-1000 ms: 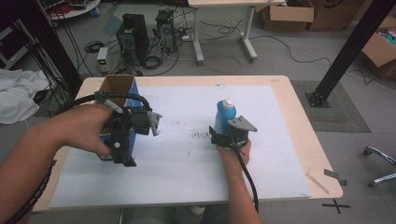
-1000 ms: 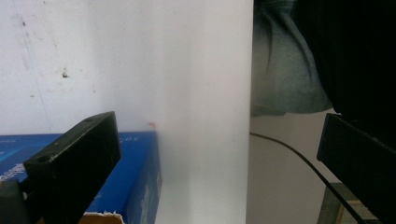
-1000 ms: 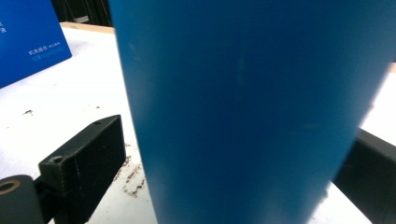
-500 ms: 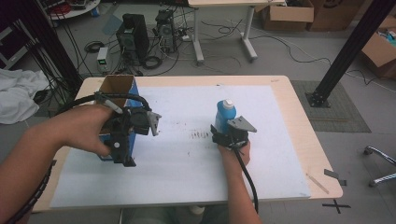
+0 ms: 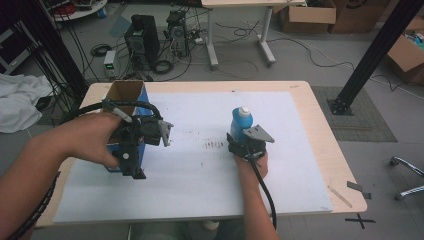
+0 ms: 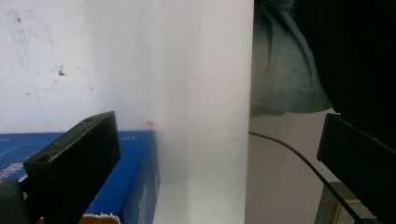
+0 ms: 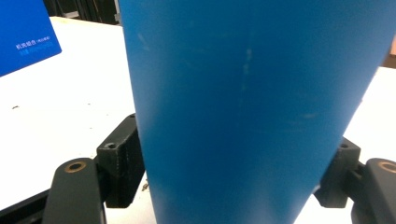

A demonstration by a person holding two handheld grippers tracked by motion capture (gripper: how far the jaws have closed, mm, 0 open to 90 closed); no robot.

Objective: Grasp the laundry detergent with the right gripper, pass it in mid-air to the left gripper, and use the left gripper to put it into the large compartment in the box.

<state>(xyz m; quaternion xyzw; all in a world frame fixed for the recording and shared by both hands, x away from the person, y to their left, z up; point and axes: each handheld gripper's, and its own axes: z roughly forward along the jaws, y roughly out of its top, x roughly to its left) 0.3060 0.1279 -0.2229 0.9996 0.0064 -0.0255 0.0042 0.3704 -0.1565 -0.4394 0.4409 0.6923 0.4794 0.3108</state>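
One blue bottle (image 5: 241,124), one blue box (image 5: 125,100), two claws.

Blue bottle (image 5: 241,125) with white cap: upright on the white sheet (image 5: 200,170) at centre-right, body smooth and plain, clamped between black jaws. Blue carton (image 5: 125,102) with brown cardboard interior: upright at the sheet's left edge, top open.

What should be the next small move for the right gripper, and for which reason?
Probably lift the blue bottle a little, straight up. The right gripper has its jaws pressed on both sides of the bottle, which stands upright on the white sheet. The open blue box stands apart, at the left gripper.
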